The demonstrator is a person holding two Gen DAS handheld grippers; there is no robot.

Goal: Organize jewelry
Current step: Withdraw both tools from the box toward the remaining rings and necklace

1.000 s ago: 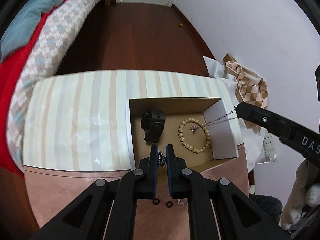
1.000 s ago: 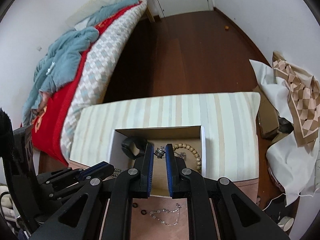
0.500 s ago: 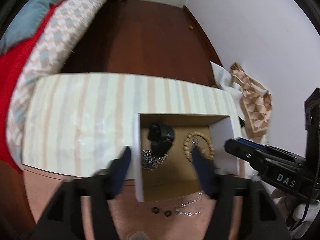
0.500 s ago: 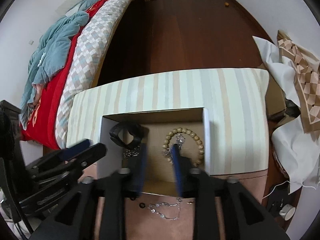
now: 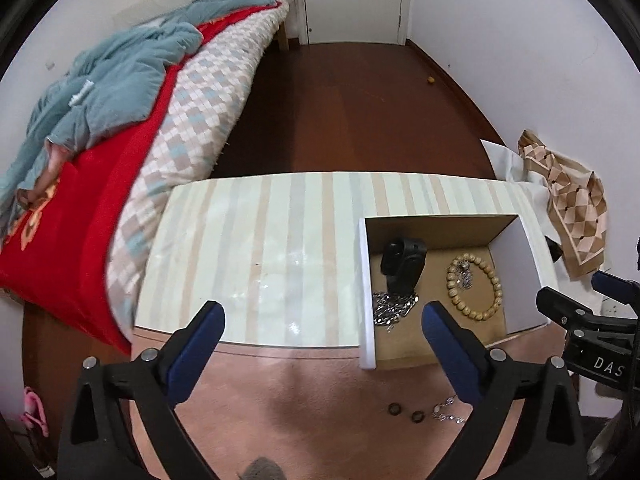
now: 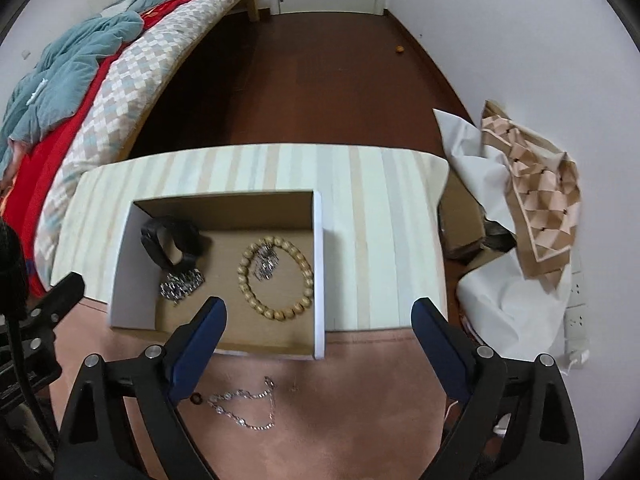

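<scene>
A cardboard box [image 6: 318, 264] [image 5: 365, 288] stands on the table and holds a black band [image 6: 170, 242] [image 5: 402, 264], a silver chain heap [image 6: 181, 285] [image 5: 392, 307], a wooden bead bracelet [image 6: 275, 280] [image 5: 474, 286] and a small silver necklace [image 6: 266, 262] inside the bead ring. On the pink mat in front of the box lie a silver chain necklace [image 6: 244, 404] [image 5: 448, 410] and two small dark rings [image 5: 405, 413]. My left gripper [image 5: 322, 324] is open and empty, above the table left of the box. My right gripper [image 6: 318, 320] is open and empty, above the box's front edge.
The box stands on a striped tablecloth [image 5: 260, 248] [image 6: 368, 216]. A bed with red and blue-grey bedding [image 5: 100, 120] is to the left. White paper and a patterned cloth [image 6: 528, 216] lie to the right by the wall. The floor behind is dark wood [image 5: 352, 112].
Both grippers opened and pulled back from the box. The silver chain heap left my left gripper and the small necklace left my right; both now lie in the box.
</scene>
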